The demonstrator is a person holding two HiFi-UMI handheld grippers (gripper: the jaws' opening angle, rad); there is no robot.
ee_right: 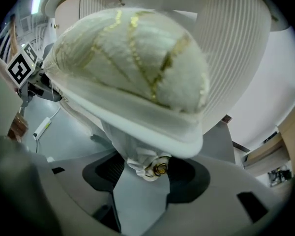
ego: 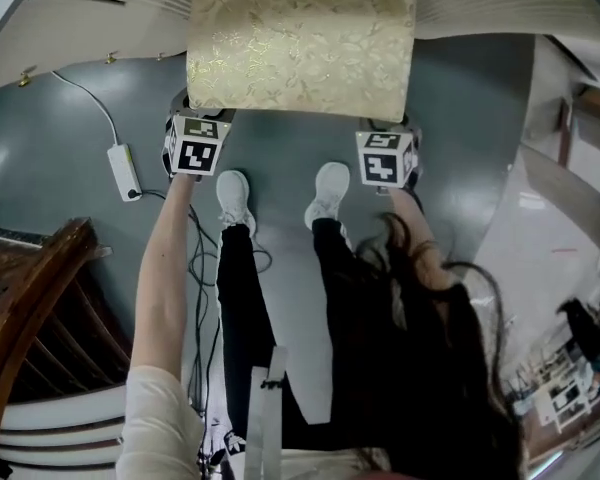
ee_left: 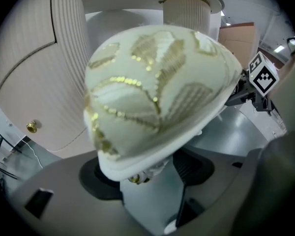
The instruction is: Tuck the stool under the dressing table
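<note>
At the stool's (ego: 300, 43) near-left corner, the left gripper (ego: 196, 118) is holding its jaws closed on the near-left leg (ee_left: 146, 170). The seat is standing on the grey floor, its far end at the dressing table's (ego: 470, 3) mouth. Opposite, the right gripper (ego: 388, 126) is clamping the near-right leg (ee_right: 145, 157), jaws wide. Pushing seems under way. Next, both hands should be driving it evenly forward underneath.

blk trousers (ego: 242, 298), wht sneakers (ego: 233, 196), wht sleeve (ego: 160, 423)
</note>
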